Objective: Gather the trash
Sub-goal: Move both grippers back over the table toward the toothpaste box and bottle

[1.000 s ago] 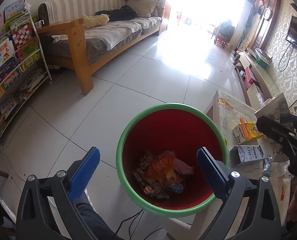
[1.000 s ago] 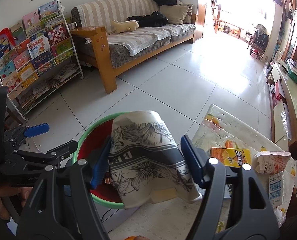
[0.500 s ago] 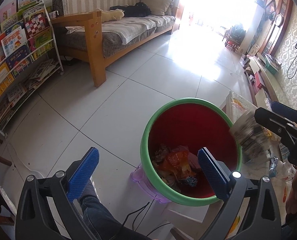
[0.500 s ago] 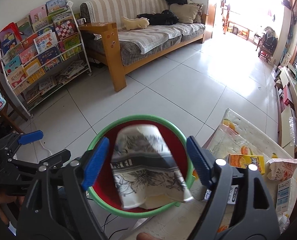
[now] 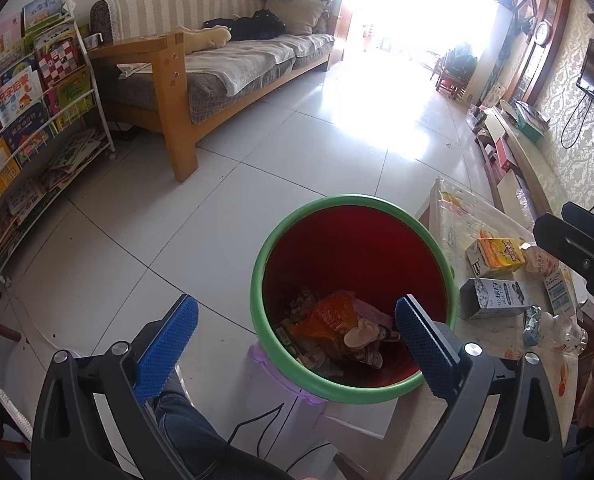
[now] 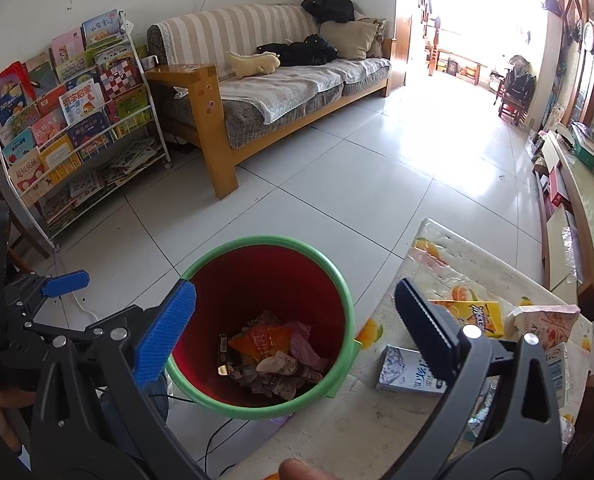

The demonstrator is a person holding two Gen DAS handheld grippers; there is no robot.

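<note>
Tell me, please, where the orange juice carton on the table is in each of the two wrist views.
Left wrist view: the orange juice carton lies at the right, on the table.
Right wrist view: the carton lies lower right, partly behind the right gripper.
Shared landmark: the green-rimmed red bin, left of it.

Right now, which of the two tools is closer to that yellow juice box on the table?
The right tool. It hangs open between the bin and the yellow juice box; the left tool is open on the bin's far side.
</note>
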